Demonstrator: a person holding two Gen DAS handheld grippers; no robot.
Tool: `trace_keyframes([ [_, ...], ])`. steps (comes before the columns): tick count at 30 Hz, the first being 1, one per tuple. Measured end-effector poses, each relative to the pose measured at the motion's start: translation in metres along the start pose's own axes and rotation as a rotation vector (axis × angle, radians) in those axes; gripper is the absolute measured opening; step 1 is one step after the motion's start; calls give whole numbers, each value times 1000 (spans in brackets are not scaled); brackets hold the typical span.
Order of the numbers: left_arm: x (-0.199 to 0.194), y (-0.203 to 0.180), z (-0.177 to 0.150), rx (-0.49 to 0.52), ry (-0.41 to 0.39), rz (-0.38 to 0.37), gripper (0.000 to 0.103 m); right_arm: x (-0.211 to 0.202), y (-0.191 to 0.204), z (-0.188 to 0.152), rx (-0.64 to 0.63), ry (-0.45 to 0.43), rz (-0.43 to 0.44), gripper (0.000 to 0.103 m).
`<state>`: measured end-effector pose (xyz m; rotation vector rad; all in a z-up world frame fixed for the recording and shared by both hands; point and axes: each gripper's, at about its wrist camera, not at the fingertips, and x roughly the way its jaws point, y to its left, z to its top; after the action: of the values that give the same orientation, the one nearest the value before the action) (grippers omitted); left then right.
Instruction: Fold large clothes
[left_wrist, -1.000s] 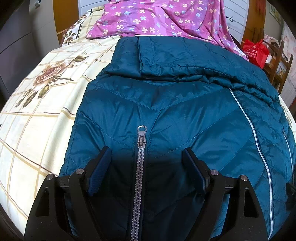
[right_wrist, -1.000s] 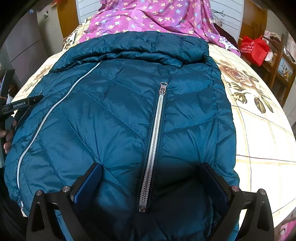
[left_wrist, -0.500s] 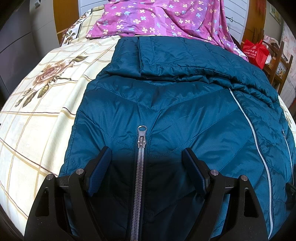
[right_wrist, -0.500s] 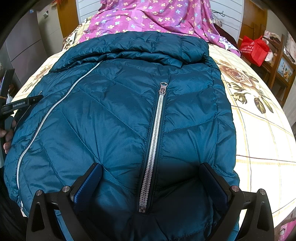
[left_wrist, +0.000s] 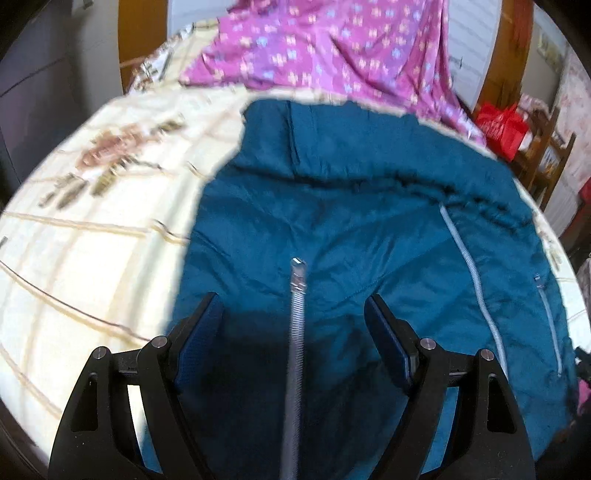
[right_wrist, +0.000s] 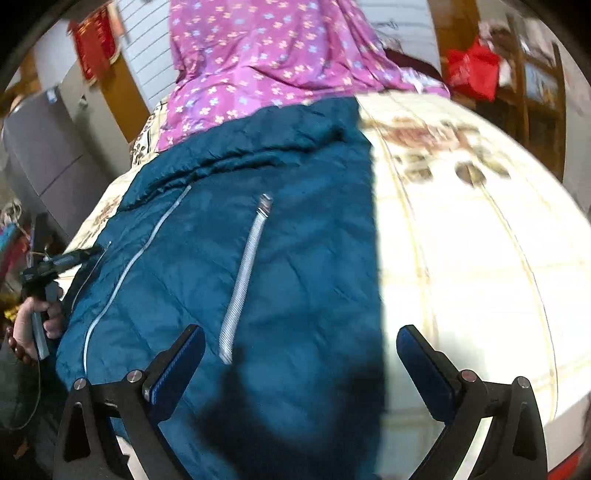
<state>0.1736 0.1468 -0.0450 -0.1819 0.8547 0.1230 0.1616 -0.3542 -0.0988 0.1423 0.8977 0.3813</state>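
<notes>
1. A big, puffy, dark teal quilted jacket (left_wrist: 332, 229) lies spread flat on a bed with a cream sheet printed with roses and thin lines (left_wrist: 92, 240).
2. The left gripper (left_wrist: 293, 325) hangs just over the jacket. Its jaws are wide apart and hold nothing.
3. A silver pocket zipper (left_wrist: 297, 314) runs right between the left jaws and points away from them. Teal cloth is on both sides of it.
4. The right gripper (right_wrist: 301, 354) hangs over the other side of the jacket. Its jaws are wide apart too, and nothing is in them.
5. The side edge of the jacket runs between the right jaws. Teal cloth is by the left jaw and bare sheet is by the right jaw. Another silver pocket zipper (right_wrist: 243, 273) lies just ahead of the left jaw.
6. The long white front zipper (right_wrist: 129, 262) is out past the left jaw, toward the middle of the jacket.
7. Far ahead of both jaws lies a purple cloth with small flowers (left_wrist: 332, 44).
8. Both pictures are blurry, so small things are hard to see.
9. I think the folding has hardly begun. The jacket body looks open and flat, with only the top part bunched up. No side is folded over yet, so grabbing an edge and folding it in is still to do.
</notes>
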Motion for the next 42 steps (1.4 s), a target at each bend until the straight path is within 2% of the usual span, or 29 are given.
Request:
trace_keyframes([
  [3,-18,23,-3,32,22,16,80,-3,-21,-10,36,27,15,103],
  [5,-22,42,-13,46,57,49,80,-10,-31,-17,46,17,89,103],
  [8,-23,70,-31,2,129,18,80,-18,-36,-24,44,15,171,103],
  [11,-30,83,-49,-3,134,50,80,-19,-30,-29,15,27,235,103],
  [12,-33,87,-55,-12,128,50,80,-17,-25,-30,-3,46,293,103],
  [13,-36,91,-59,-24,123,46,80,-16,-18,-34,-25,55,309,103],
  [15,-42,100,-67,-67,124,29,80,-14,-6,-35,-78,69,283,103],
  [18,-49,110,-75,-141,137,-53,80,-11,-5,-34,-82,71,276,103],
  [22,-53,106,-90,-169,179,-176,80,-9,-8,-33,-67,71,308,103],
  [27,-63,83,-102,-103,180,-234,80,-7,-6,-33,-78,72,294,103],
  [32,-72,56,-114,-27,211,-393,81,-7,-1,-33,-91,73,279,103],
  [36,-79,45,-108,14,171,-427,81,-7,-1,-33,-89,72,281,103],
  [39,-59,49,-97,-55,199,-443,81,-6,-1,-33,-89,71,280,103],
  [42,-54,42,-96,-47,208,-459,81,-7,-2,-34,-93,72,285,103],
])
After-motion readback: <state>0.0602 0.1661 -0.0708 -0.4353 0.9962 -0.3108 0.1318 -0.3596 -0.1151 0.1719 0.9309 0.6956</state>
